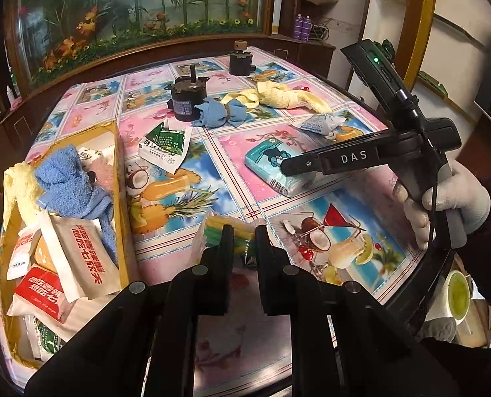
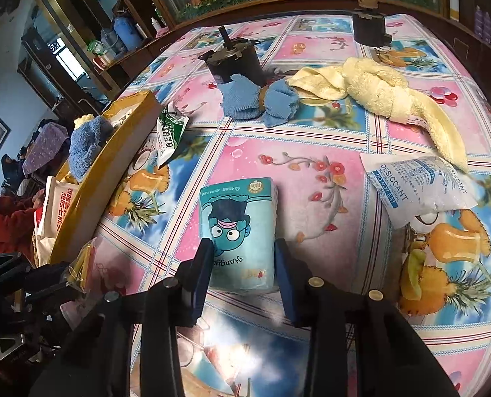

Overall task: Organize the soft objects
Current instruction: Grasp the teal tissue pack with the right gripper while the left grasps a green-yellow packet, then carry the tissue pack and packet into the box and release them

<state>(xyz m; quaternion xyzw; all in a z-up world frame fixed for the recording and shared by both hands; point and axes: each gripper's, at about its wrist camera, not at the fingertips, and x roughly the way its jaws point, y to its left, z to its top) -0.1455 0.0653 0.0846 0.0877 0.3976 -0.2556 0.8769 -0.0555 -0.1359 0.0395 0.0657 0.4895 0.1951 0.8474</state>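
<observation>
My left gripper [image 1: 242, 235] is shut on a clear packet with yellow and green contents [image 1: 224, 231], held just above the table beside the cardboard box [image 1: 121, 178]; the packet also shows in the right wrist view [image 2: 81, 266]. My right gripper [image 2: 242, 254] is open, its fingers on either side of a teal tissue pack with a cartoon face [image 2: 239, 231], which lies flat on the table; the pack also shows in the left wrist view [image 1: 268, 165]. The box holds a blue towel [image 1: 70, 182], a yellow cloth and several packets.
On the table lie a blue cloth [image 2: 258, 99], a knotted yellow towel [image 2: 378, 89], a desiccant bag [image 2: 417, 185], a green-white packet [image 2: 169, 132] and two black motors [image 2: 235, 61] [image 2: 369, 28]. A fish tank stands behind.
</observation>
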